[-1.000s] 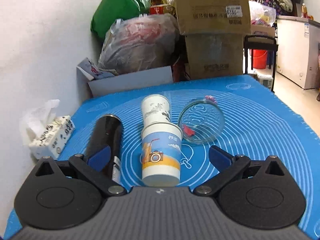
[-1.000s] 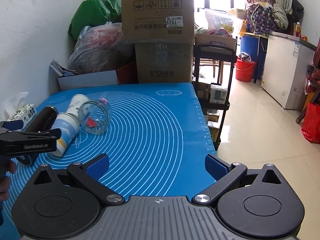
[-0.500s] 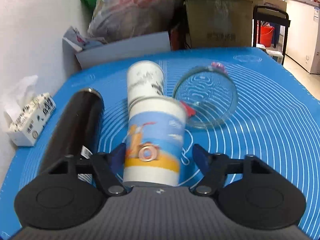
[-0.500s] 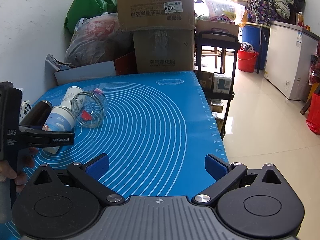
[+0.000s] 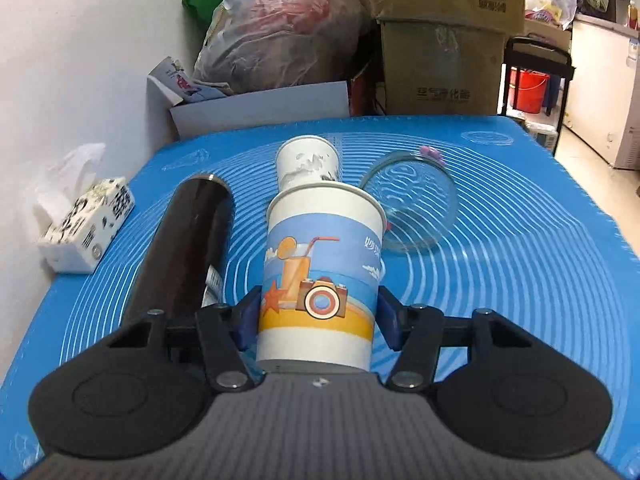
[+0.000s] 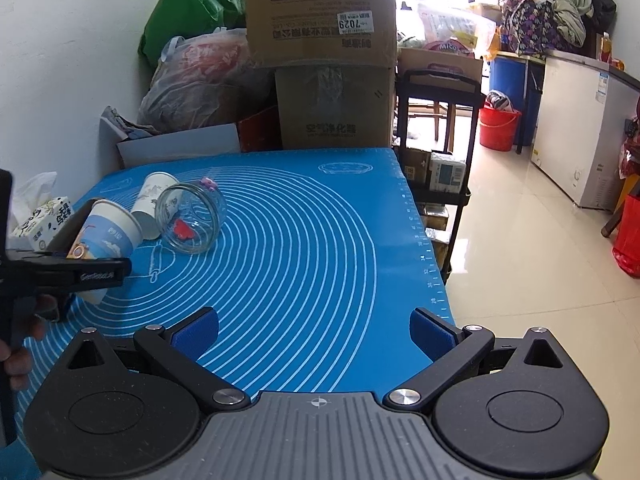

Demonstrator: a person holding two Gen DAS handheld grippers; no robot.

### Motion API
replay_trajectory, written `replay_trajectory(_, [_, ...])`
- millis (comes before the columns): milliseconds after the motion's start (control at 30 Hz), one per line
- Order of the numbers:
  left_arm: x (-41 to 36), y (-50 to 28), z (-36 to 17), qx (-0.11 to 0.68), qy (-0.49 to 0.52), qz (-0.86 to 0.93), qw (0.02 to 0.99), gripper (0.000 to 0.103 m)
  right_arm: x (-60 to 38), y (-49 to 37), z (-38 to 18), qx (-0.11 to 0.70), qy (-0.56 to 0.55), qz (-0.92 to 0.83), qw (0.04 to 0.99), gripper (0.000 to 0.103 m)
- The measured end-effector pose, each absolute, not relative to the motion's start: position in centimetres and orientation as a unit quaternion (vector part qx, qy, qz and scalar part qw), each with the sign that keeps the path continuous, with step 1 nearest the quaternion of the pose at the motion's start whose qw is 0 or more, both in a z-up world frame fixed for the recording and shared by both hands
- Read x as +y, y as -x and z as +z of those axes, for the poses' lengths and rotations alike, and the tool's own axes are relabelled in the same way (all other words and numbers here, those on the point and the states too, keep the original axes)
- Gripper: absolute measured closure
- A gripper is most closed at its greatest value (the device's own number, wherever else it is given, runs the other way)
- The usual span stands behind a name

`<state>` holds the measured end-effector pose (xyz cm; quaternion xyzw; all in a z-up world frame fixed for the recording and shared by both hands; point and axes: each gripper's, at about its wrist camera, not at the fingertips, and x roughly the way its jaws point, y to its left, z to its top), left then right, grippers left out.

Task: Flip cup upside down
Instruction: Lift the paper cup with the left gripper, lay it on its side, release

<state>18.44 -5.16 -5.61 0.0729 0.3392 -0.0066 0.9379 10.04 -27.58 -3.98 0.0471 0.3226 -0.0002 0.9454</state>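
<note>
My left claw (image 5: 318,316) is pinching the printed paper cup (image 5: 320,280): a blue pad (image 5: 244,318) presses each side of its lower wall, just above the base. The cup leans away from me, mouth toward 12 o'clock. In the right wrist view it (image 6: 105,236) sits tilted, rim up and to the right, lifted at the mouth end; I cannot tell whether its base touches the blue mat (image 5: 520,280).

At 12 o'clock, right behind the cup's rim, a second white paper cup (image 5: 308,162) lies on its side. At 1 o'clock a clear glass jar (image 5: 410,210) lies on its side too, just beside the held cup; something red shows inside it in the right wrist view (image 6: 191,222). At 10 o'clock a dark cylindrical bottle (image 5: 188,248) lies along the mat, close beside my left finger. Farther out at 9 o'clock, a tissue pack (image 5: 86,228) against the white wall.

My right claw (image 6: 314,330) is spread wide, nothing between its pads, over the near part of the mat. From there the left claw (image 6: 60,274) and cup sit at 10 o'clock, well apart from it.

Beyond the mat at 12 o'clock: stacked cardboard boxes (image 6: 324,60) and a stuffed plastic bag (image 5: 280,36).
</note>
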Motion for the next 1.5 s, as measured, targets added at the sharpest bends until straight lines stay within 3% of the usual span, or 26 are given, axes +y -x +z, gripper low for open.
replay_trajectory(433, [-4.5,-10.1,-5.5,0.350,-0.053,-0.015,0.935,0.044,-25.8,-4.4,-2.5,0.320,-0.040,0.021,0.946,0.000])
replay_trajectory(933, [-4.5,-8.8,-8.0,0.381,-0.046,-0.009,0.923,0.043,-25.8,-1.8,-2.8,0.328,-0.038,0.020,0.944,0.000])
replay_trajectory(1133, [-4.0,-8.7,-8.1,0.378,-0.044,-0.002,0.925,0.025,-25.7,-2.0,-2.9,0.330,-0.037,0.022,0.943,0.000])
replay_trajectory(1500, [-4.0,-8.5,-7.6,0.368,-0.051,-0.006,0.928,0.024,-25.6,-1.9,-2.8,0.330,-0.035,0.022,0.943,0.000])
